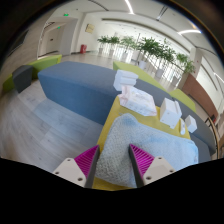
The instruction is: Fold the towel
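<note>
A pale blue-grey towel point(150, 145) with a nubbly texture lies on a yellow table point(111, 120). Its near end reaches in between my fingers. My gripper point(113, 162) is open just above this near end, and its pink pads point(88, 160) stand at either side of the cloth. A strip of yellow table shows between the left pad and the towel's edge. The rest of the towel spreads ahead and to the right of the fingers.
Beyond the towel, several white folded items point(137, 99) lie along the yellow table, with more further back point(125, 78) and to the right point(170, 111). A large blue surface point(75, 90) lies to the left. Potted plants point(150, 45) stand at the far end of the room.
</note>
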